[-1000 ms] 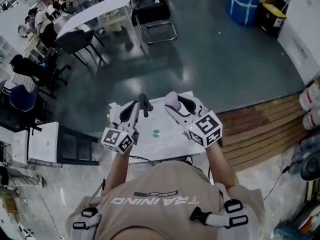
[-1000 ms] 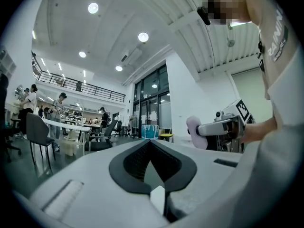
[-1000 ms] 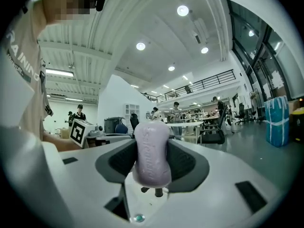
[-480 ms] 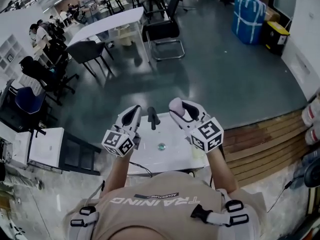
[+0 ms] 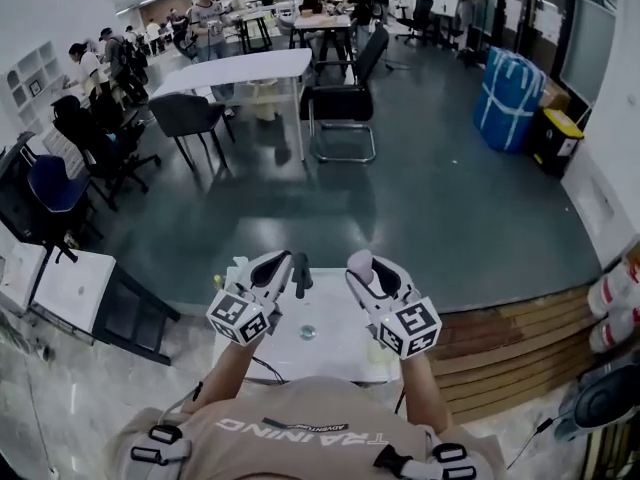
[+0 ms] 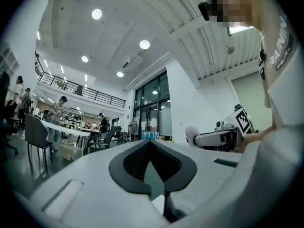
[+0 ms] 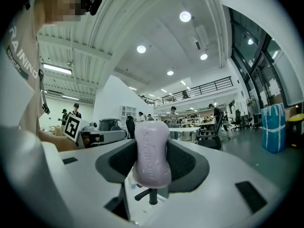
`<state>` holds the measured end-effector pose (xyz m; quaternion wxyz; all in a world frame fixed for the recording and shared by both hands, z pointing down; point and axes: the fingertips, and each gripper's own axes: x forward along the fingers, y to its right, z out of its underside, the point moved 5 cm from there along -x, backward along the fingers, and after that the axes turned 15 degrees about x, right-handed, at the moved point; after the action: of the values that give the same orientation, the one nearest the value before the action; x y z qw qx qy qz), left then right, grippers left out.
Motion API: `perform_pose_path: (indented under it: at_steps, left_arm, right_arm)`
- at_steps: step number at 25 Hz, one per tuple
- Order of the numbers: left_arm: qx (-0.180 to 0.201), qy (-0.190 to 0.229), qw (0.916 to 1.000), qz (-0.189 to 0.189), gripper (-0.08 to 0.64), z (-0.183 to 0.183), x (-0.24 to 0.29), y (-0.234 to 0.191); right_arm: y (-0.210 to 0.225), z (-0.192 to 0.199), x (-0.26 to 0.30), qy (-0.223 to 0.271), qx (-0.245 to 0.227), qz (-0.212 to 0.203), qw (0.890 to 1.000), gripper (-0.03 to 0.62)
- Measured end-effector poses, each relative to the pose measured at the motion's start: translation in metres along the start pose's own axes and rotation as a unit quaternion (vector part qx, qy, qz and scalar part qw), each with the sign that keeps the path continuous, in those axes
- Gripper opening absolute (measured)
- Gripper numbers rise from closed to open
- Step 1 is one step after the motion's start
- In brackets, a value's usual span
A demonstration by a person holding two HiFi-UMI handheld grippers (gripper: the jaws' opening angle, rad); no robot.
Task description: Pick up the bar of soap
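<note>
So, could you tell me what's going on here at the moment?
A person stands at a small white table with hand-held tongs in each hand. The right tongs are shut on a pale purple bar of soap, gripping it by its sides, and it appears to be lifted clear of the table. The left tongs are shut with nothing between them and are held up beside the right ones. The pick-up looks done.
</note>
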<state>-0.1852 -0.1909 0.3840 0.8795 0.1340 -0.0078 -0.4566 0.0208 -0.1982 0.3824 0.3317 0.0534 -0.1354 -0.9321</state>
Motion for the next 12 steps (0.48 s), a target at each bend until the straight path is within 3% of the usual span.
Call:
perform_pose_path:
  at_steps: [12]
  left_arm:
    - [-0.016,-0.015,0.9997,0.009,-0.008,0.015,-0.001,0.004]
  right_arm:
    - [0.009,-0.001,-0.004,-0.001,0.001,0.009,1.000,0.199]
